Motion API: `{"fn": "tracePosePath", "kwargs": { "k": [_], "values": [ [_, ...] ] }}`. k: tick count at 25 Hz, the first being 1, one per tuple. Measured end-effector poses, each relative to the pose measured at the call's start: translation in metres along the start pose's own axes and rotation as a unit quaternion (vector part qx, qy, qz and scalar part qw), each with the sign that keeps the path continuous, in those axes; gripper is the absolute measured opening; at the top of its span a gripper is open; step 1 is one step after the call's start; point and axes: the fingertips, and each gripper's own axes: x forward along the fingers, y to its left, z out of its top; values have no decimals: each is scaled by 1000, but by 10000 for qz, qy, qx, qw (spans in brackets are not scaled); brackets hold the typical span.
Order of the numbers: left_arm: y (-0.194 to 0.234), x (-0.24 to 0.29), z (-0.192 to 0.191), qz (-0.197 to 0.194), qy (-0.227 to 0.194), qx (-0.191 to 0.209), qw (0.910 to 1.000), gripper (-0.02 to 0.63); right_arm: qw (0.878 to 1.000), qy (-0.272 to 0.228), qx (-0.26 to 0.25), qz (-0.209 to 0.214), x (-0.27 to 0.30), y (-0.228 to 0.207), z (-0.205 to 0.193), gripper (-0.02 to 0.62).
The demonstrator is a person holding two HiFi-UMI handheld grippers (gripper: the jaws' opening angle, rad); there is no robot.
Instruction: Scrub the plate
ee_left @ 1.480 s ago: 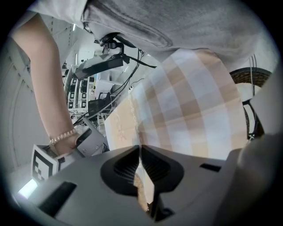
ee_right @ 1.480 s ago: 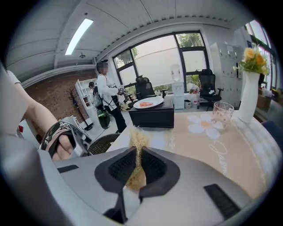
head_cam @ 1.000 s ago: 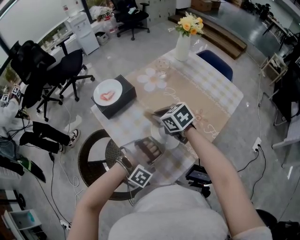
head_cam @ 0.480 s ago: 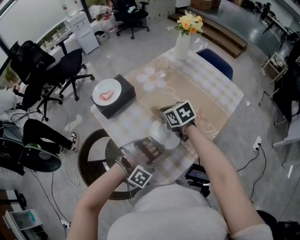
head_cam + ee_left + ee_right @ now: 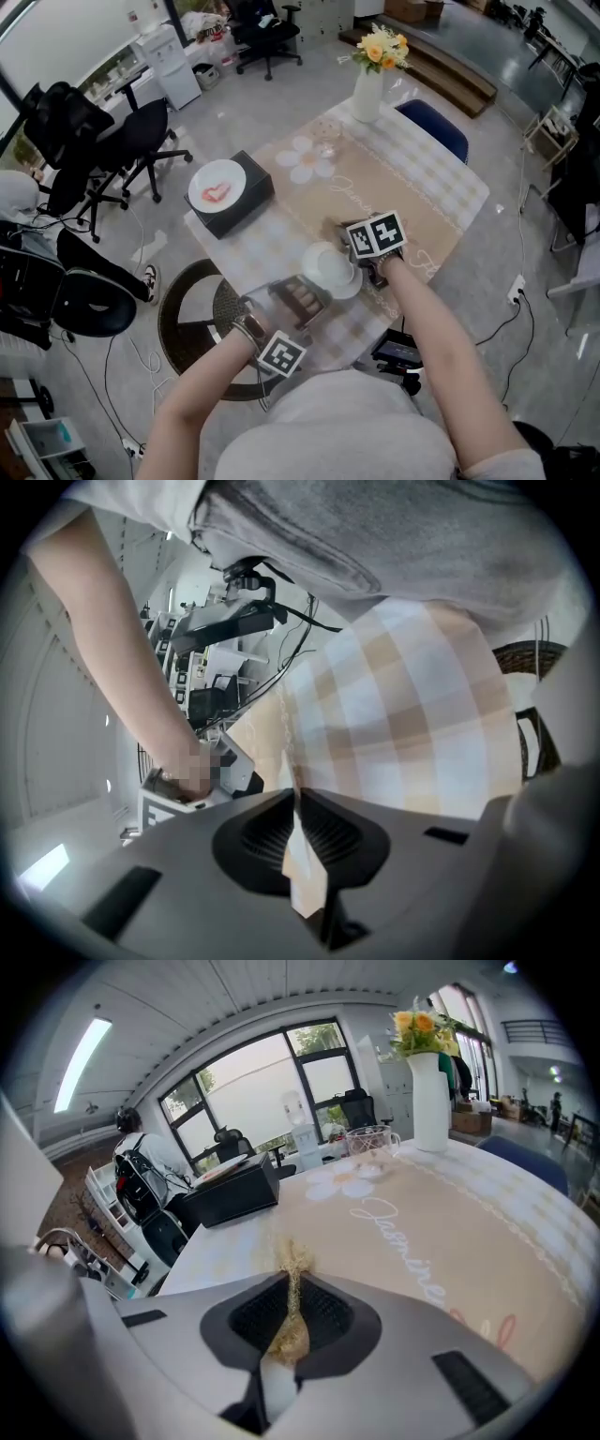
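The white plate (image 5: 328,266) sits on the worktop (image 5: 422,202), in the lower middle of the head view. Both grippers are close to it.

The right gripper (image 5: 292,1288) is just beside the plate, on its upper right side. Its jaws are squeezed tight on a yellow, straw-like scrubber (image 5: 287,1335). That gripper's own view shows only bare tablecloth in front of it, so I think the scrubber is not on the plate yet.

The left gripper (image 5: 298,810) is at the plate's lower left. Its jaws are pressed close on a thin pale strip (image 5: 305,878). I cannot tell what the strip is.

To scrub well, I think the scrubber has to come down flat onto the plate. Then it should rub in small round moves, pressing softly so the plate does not slide away. The left gripper could keep the plate steady at its edge.

Further off, in the upper left, a black box (image 5: 246,202) holds another white dish (image 5: 216,186) with a red mark. A vase of flowers (image 5: 367,92) stands at the top.
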Motion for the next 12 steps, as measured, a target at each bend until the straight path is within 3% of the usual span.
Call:
{"fn": "tracePosePath", "kwargs": {
  "k": [12],
  "values": [
    [6,0,-5,122,80,-583,9982,17,9996,146,160,-173,-20,-20,-30,40]
  ]
}}
